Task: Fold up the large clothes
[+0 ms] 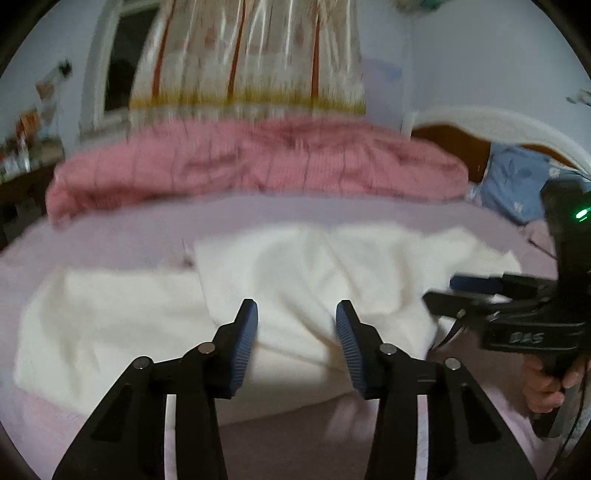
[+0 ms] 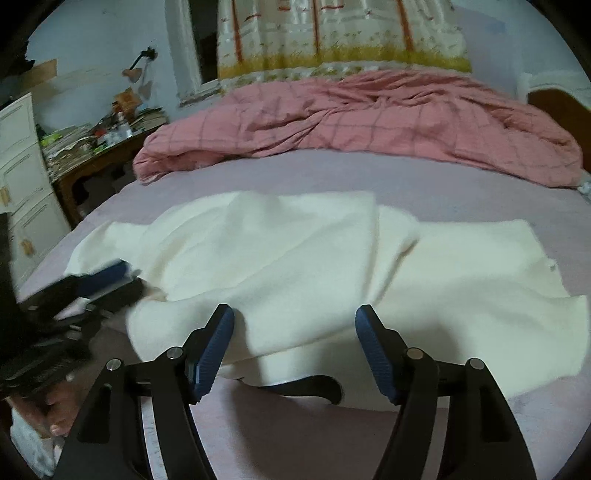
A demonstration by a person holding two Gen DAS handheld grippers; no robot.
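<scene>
A large cream-white fleecy garment [image 2: 295,258] lies spread and rumpled across the pale lilac bed sheet [image 2: 461,192], filling the middle of both views. In the left wrist view the left tongs [image 1: 296,314] hang just over its near folded edge, blue ribbed pads partly apart, with cloth showing between them but not pinched. In the right wrist view the right tongs [image 2: 294,319] stand wider apart over the garment's near hem, gripping nothing; a dark curved strap [image 2: 306,386] pokes out from under the cloth at lower centre.

At the right edge of the left view the other tool's black body bears pale letters, too blurred to read for certain, and a green light [image 1: 581,213] glows above them.

Behind the garment, across the upper middle, a pink checked quilt [image 2: 369,122] is heaped. Above it hangs a cream curtain with red stripes and a yellow border [image 2: 340,33]. At the left of the right view stands a cluttered wooden tabletop [image 2: 99,140].
</scene>
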